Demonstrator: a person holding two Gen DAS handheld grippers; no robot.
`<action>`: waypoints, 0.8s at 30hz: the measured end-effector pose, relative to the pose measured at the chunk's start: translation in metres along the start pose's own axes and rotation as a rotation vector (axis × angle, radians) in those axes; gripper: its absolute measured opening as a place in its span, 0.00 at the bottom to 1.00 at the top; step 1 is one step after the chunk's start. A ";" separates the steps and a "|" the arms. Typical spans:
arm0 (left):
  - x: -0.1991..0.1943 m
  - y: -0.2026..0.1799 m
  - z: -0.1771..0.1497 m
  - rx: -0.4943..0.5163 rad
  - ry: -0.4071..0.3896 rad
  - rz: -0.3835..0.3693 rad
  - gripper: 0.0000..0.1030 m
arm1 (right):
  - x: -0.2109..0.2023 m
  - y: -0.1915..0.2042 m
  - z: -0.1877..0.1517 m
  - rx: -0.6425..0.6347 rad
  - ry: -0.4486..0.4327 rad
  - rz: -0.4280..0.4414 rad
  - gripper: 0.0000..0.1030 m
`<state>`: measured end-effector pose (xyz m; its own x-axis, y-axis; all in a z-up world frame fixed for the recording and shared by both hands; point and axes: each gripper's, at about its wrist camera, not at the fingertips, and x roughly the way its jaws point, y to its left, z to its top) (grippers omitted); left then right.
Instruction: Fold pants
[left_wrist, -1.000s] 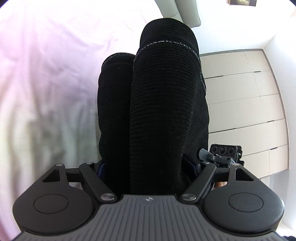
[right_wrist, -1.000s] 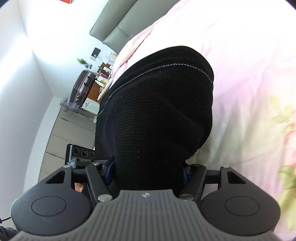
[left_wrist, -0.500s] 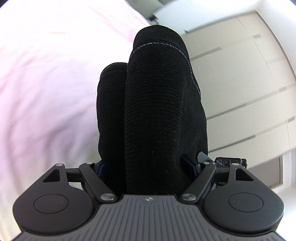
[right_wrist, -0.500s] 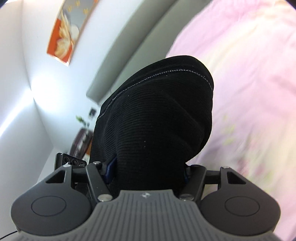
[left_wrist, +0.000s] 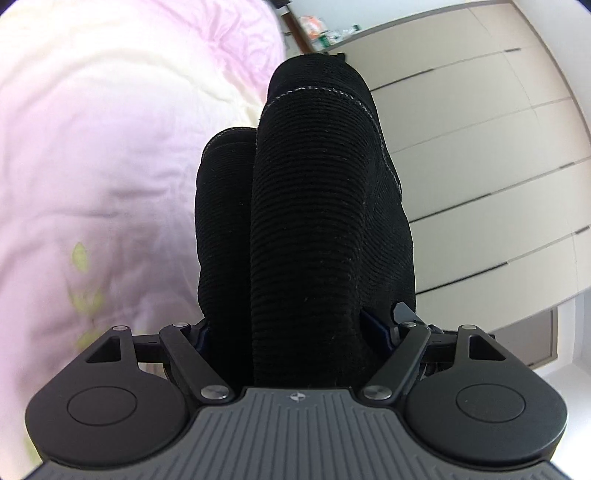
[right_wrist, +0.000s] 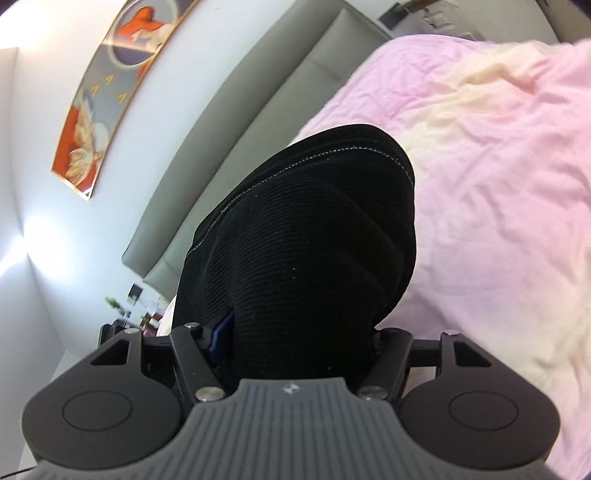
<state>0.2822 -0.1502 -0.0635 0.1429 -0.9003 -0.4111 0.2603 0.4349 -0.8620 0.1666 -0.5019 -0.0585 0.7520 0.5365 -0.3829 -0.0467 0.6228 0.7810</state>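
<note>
Both left tongs (left_wrist: 295, 332) and right tongs (right_wrist: 295, 343) clamp bunched black pants (left_wrist: 317, 206) above the pink bed (right_wrist: 498, 221); mid-carry, next likely lowering flat to fold.

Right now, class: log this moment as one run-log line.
left tongs: shut on pants | right tongs: shut on pants | pants: bunched, lifted | below: pink bedding

You have no legible text, numbers or brand names in either view. The wall picture (right_wrist: 103, 99) shows only figures, no lettering you can read.
</note>
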 end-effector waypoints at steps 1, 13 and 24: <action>0.012 0.004 0.001 -0.014 0.003 0.009 0.86 | 0.006 -0.011 0.001 0.021 -0.004 -0.013 0.60; 0.044 0.056 -0.027 -0.046 0.041 0.118 0.90 | 0.035 -0.110 -0.030 0.186 0.086 -0.045 0.72; 0.010 0.050 -0.058 0.039 -0.022 0.184 0.91 | -0.014 -0.078 -0.071 0.141 0.082 -0.174 0.78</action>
<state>0.2410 -0.1386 -0.1276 0.2124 -0.8051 -0.5538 0.2641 0.5929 -0.7607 0.1130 -0.5179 -0.1488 0.6842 0.4761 -0.5524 0.1759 0.6273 0.7586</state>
